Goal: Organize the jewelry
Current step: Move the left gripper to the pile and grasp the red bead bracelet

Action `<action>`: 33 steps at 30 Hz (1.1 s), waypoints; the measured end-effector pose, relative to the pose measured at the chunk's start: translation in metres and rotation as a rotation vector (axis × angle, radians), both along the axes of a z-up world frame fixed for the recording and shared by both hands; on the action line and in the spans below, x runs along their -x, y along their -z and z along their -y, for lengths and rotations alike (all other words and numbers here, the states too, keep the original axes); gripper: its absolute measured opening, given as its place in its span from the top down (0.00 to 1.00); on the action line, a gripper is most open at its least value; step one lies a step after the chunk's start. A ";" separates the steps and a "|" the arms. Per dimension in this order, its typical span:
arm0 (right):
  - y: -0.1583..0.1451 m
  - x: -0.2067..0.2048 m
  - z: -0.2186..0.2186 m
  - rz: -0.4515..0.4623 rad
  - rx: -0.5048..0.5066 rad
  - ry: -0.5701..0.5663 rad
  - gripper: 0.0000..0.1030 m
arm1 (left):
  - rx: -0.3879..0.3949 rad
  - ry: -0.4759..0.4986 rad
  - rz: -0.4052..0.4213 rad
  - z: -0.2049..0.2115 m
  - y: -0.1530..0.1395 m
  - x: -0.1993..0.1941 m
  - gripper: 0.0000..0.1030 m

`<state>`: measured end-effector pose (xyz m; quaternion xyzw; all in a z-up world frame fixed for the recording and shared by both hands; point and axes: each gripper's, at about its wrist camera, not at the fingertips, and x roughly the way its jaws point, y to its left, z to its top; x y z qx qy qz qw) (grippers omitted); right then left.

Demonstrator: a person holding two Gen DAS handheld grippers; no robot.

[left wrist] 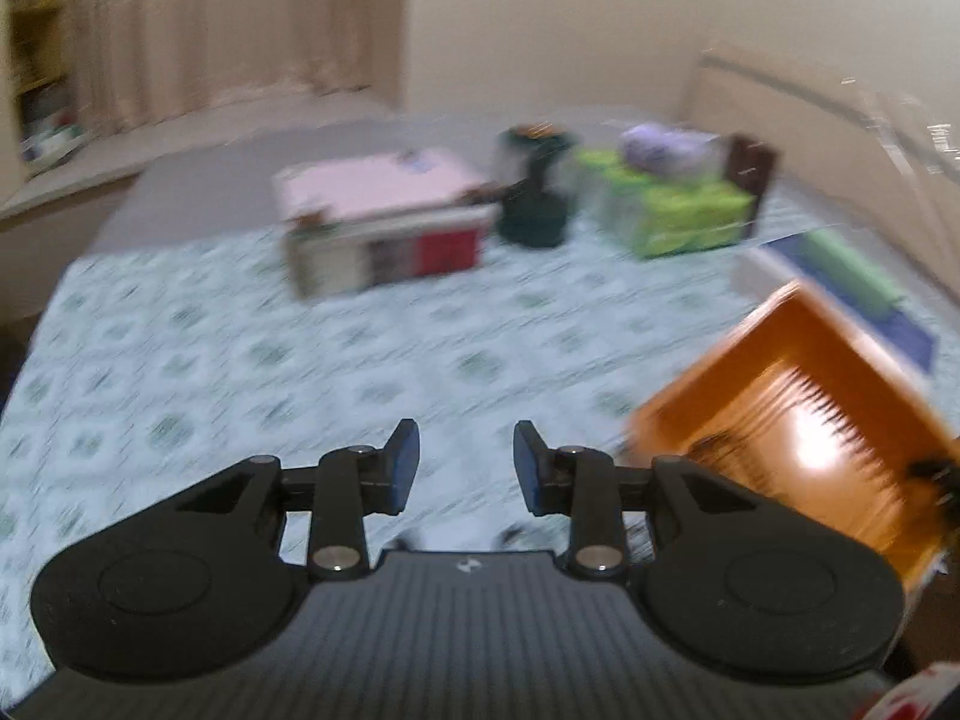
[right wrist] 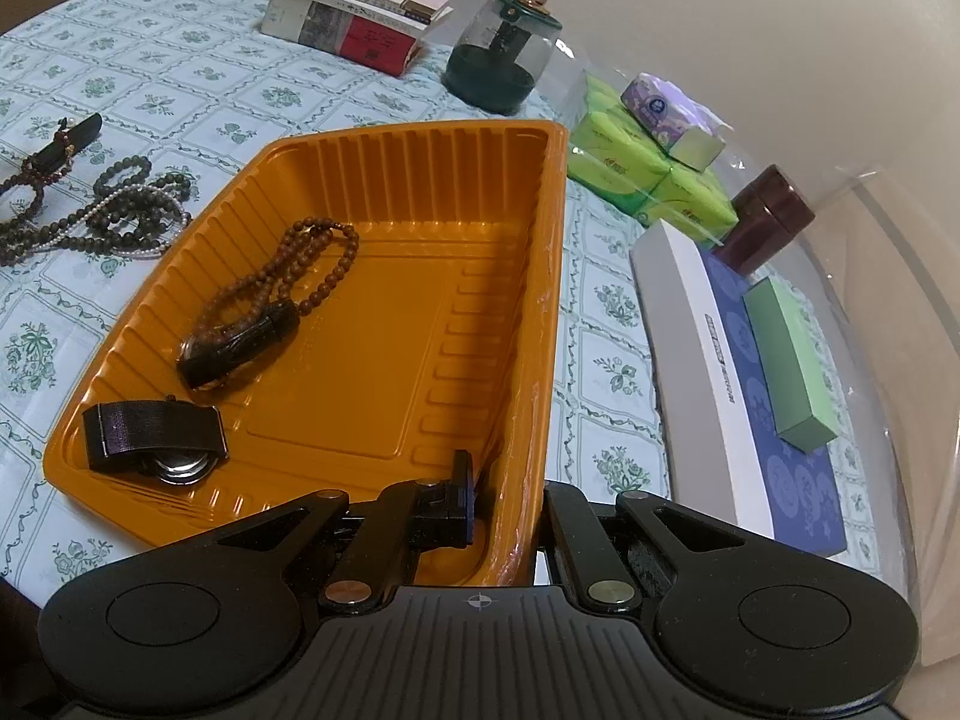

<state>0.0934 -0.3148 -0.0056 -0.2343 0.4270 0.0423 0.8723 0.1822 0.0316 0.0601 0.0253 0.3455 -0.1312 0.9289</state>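
Right wrist view shows the right gripper (right wrist: pixel 510 504) pinching the orange tray (right wrist: pixel 384 180) wall, while the left gripper (left wrist: pixel 466 461) hangs spread.

No legible text in either view

Print shows on the white box (right wrist: pixel 696 324), the book spines (right wrist: pixel 354 30) and the purple tissue pack (right wrist: pixel 660 108), but all of it is too small or blurred to make out.
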 end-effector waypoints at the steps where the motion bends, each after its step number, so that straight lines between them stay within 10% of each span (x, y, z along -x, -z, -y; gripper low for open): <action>1: 0.000 0.000 0.000 0.000 0.001 0.000 0.95 | -0.003 -0.029 -0.011 -0.010 0.010 0.003 0.70; 11: 0.000 0.000 0.001 -0.007 0.002 0.005 0.95 | 0.027 -0.130 -0.049 -0.042 0.090 0.034 0.70; 33: 0.002 -0.001 0.002 -0.016 0.004 0.012 0.95 | -0.166 0.092 -0.080 -0.021 0.126 0.007 0.72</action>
